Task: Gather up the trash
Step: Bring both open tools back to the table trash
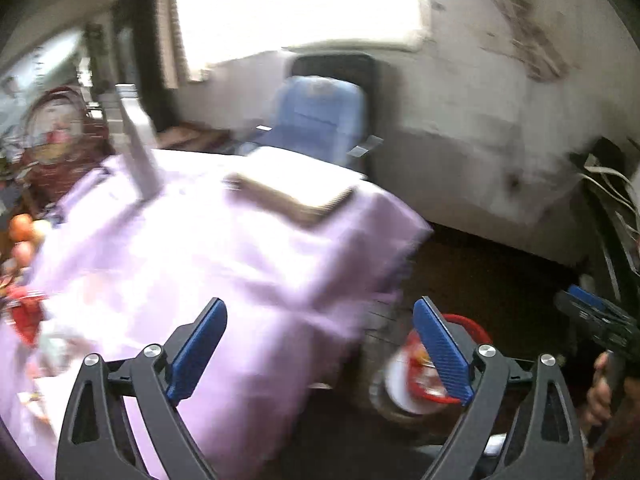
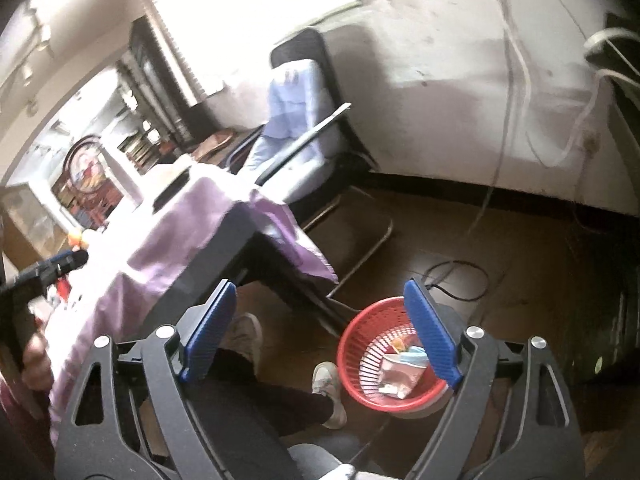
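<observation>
My left gripper (image 1: 320, 348) stands open and empty above the corner of a table draped in a purple cloth (image 1: 240, 260). Crumpled red and white wrappers (image 1: 24, 316) lie blurred on the cloth at the far left. A red plastic basket (image 1: 468, 322) on the floor shows partly behind the right finger. My right gripper (image 2: 320, 336) is open with nothing between its pads, hanging over the floor beside the table (image 2: 168, 240). The red basket (image 2: 356, 340) sits below its right finger and holds several wrappers (image 2: 400, 372).
A chair with a blue cushion (image 2: 296, 120) stands beyond the table by the wall. A person's legs and white shoes (image 2: 248, 332) are under the table next to the basket. A black cable (image 2: 456, 280) loops on the dark floor. Fruit (image 1: 24, 232) and a flat board (image 1: 296, 196) lie on the table.
</observation>
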The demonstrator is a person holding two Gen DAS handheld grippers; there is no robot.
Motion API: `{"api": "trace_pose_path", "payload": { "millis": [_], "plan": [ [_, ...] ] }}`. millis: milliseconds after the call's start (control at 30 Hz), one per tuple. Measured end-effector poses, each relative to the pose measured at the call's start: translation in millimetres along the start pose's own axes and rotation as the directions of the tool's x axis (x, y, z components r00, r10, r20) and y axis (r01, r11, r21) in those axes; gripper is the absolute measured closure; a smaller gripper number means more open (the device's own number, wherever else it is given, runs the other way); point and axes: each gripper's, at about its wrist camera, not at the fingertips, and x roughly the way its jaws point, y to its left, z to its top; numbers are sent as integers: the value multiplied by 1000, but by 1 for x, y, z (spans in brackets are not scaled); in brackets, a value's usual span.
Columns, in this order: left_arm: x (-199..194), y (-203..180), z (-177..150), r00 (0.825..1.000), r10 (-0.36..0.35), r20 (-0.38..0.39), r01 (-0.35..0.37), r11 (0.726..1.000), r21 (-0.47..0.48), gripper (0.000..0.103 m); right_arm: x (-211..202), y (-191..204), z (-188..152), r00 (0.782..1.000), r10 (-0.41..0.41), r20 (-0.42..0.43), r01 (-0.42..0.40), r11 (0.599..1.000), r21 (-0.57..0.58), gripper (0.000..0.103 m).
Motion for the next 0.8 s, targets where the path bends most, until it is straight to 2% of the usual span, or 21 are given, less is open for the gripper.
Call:
{"api": "trace_pose_path", "payload": {
  "millis": [133, 233, 300, 433, 500, 600, 700, 800],
  "plan": [
    [-21, 73, -3, 985, 168, 27, -166, 984, -64, 6, 2, 35, 2, 999, 34, -15, -35, 997, -67, 19],
    [-31, 127, -11, 969, 245, 15, -241, 961, -136, 6, 7, 69, 3, 997, 66, -28, -69, 990, -122, 19],
    [-36, 173, -18, 953, 303, 0, -298, 935, -194, 6, 12, 93, 3, 995, 91, -41, -96, 983, -156, 17],
    [-40, 267, -36, 911, 408, -61, -406, 860, -309, 6, 27, 147, 1, 987, 142, -78, -157, 959, -235, 15],
    [-35, 306, -44, 903, 418, -101, -425, 831, -359, 6, 37, 180, -1, 980, 168, -104, -191, 940, -282, 14],
    [-28, 356, -61, 902, 404, -155, -430, 792, -434, 6, 48, 224, -6, 970, 201, -137, -236, 913, -334, 13],
    [-15, 397, -69, 916, 359, -180, -400, 766, -503, 6, 60, 263, -12, 961, 219, -170, -269, 882, -386, 13],
    [-5, 421, -66, 939, 304, -162, -341, 762, -550, 6, 69, 296, -19, 954, 226, -198, -291, 854, -430, 13]
  ]
}}
